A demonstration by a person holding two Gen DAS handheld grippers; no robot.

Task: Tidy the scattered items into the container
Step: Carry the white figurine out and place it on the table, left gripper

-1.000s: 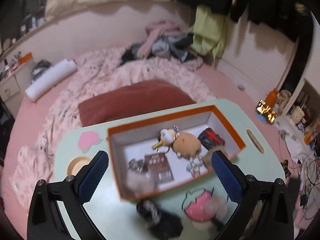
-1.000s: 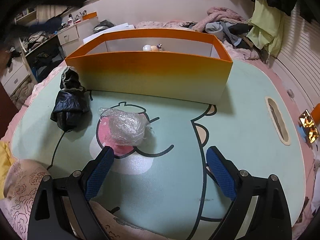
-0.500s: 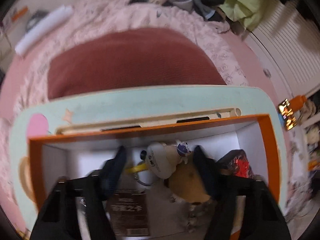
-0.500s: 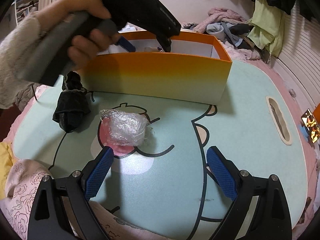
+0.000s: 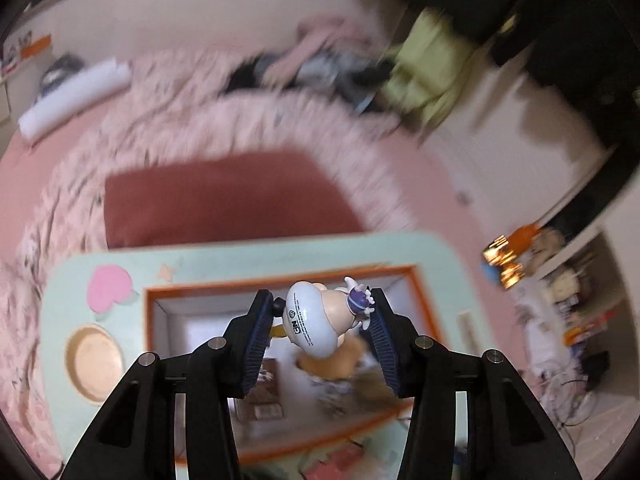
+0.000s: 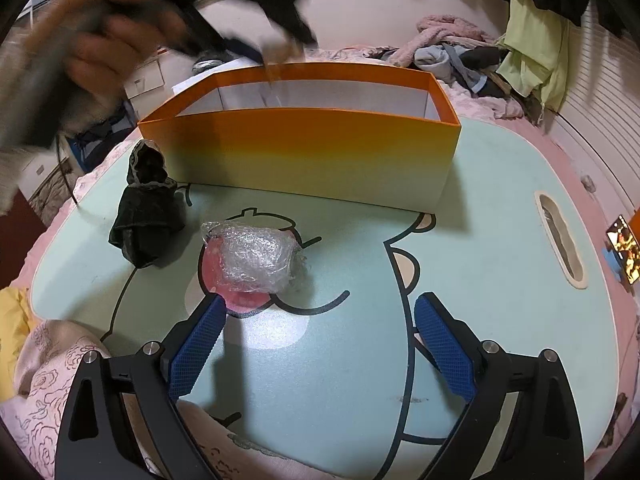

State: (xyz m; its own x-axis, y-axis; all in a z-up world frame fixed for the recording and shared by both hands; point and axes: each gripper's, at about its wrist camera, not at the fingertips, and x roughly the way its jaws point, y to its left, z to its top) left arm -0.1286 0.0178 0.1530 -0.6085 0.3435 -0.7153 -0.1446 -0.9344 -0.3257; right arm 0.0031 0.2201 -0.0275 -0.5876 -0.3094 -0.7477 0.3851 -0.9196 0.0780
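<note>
My left gripper (image 5: 320, 296) is closing its jaws on a white toy figurine (image 5: 316, 320) with a purple hand, and the pads press on both its sides. It hangs above the orange box (image 5: 148, 312), where a tan plush (image 5: 340, 356) and other small items lie blurred. In the right wrist view the orange box (image 6: 304, 148) stands at the back of the mint table (image 6: 500, 240). A bubble-wrap bundle (image 6: 252, 256) and a black cloth pouch (image 6: 146, 208) lie in front of it. My right gripper (image 6: 320, 300) hovers open, just short of the bundle.
A person's hand (image 6: 100, 48) with the left gripper blurs across the upper left above the box. The table has a slot handle (image 6: 560, 240) at the right and a round cup recess (image 5: 94, 356). Bedding and a dark red cushion (image 5: 224, 200) lie beyond.
The left gripper went from open above the table down into the box, shut on the figurine and has lifted it. The right gripper has kept still.
</note>
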